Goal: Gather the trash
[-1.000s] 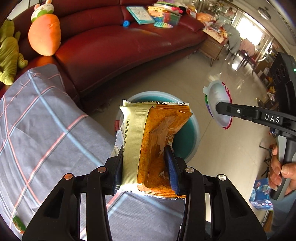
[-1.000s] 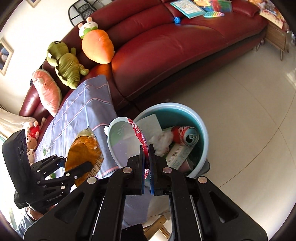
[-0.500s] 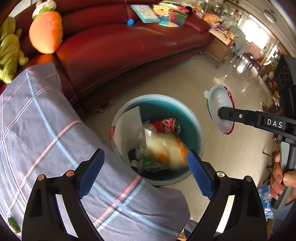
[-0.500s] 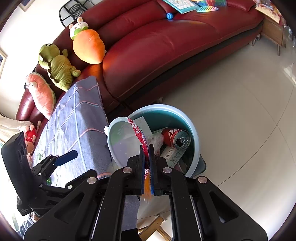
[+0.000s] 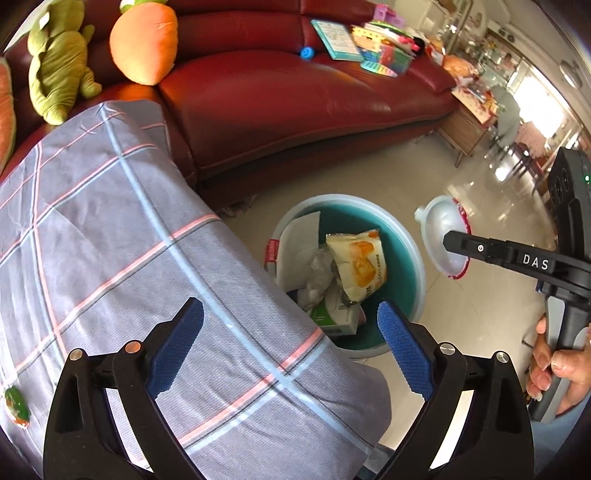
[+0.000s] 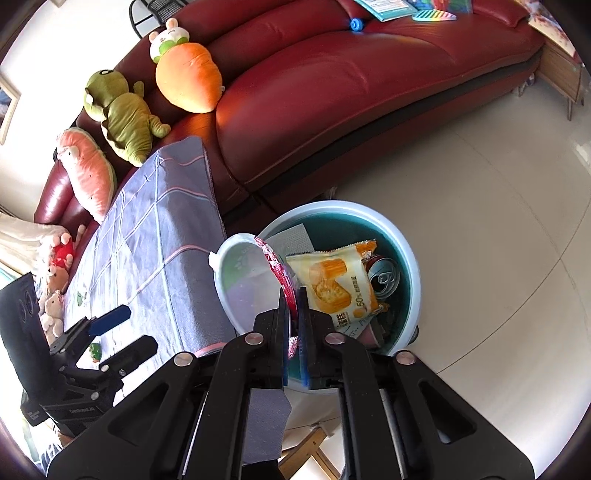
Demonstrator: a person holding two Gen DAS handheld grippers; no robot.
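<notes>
A round teal bin point(image 5: 406, 236) point(image 6: 408, 254) stands on the floor beside the cloth-covered table. A yellow snack bag point(image 5: 360, 264) point(image 6: 332, 282) lies on top of the trash inside, next to a red can point(image 6: 384, 275) and crumpled paper point(image 5: 317, 269). My left gripper point(image 5: 290, 349) is open and empty above the table's corner, near the bin. My right gripper point(image 6: 293, 310) is shut on the rim of a white plastic bowl with a red band point(image 6: 245, 280) point(image 5: 443, 236) and holds it above the bin's edge.
A dark red leather sofa point(image 5: 295, 92) runs behind the bin, with plush toys point(image 6: 184, 77) and books point(image 5: 336, 35) on it. The table carries a grey checked cloth point(image 5: 110, 240). Pale tiled floor point(image 6: 480, 184) lies to the right.
My left gripper opened and let go of the snack bag, which fell into the bin. The left gripper then drew back over the table. The right gripper still holds the bowl.
</notes>
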